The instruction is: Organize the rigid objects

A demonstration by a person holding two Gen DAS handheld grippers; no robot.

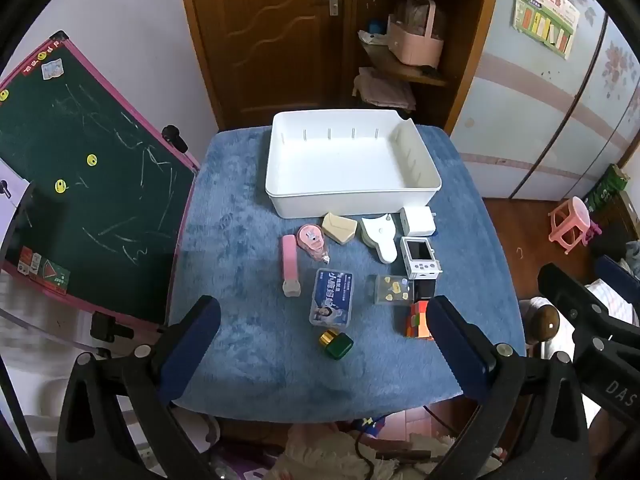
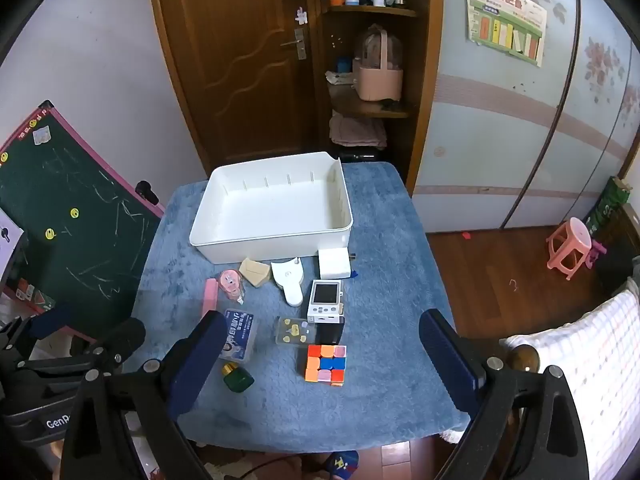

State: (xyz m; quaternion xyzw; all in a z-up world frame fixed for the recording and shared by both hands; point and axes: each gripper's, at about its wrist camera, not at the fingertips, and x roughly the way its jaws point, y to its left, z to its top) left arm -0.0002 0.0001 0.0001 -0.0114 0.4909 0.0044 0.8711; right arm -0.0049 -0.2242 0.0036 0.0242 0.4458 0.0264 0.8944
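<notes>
An empty white bin (image 1: pixel 352 196) (image 2: pixel 276 246) stands at the far side of a blue fluffy table cover (image 1: pixel 240 240) (image 2: pixel 384 280). In front of it lie several small items: a pink stick (image 1: pixel 289 264), a pink tape dispenser (image 1: pixel 311 240), a beige block (image 1: pixel 339 227), a white scoop-shaped piece (image 1: pixel 380 236), a white charger (image 1: pixel 417 221), a small white camera (image 2: pixel 325 300), a blue tin (image 1: pixel 333 297), a clear box (image 2: pixel 291 330), a colour cube (image 2: pixel 326 364) and a green bottle (image 1: pixel 337 343). My left gripper (image 1: pixel 324 334) and right gripper (image 2: pixel 326 346) hover open above the near edge, holding nothing.
A green chalkboard with a pink frame (image 1: pixel 80 184) leans at the table's left. Behind the table are a wooden door (image 2: pixel 240 52) and shelves (image 2: pixel 372 104). A pink stool (image 2: pixel 568 246) stands on the wooden floor at the right, and a checked cloth (image 2: pixel 592 360) lies near my right gripper.
</notes>
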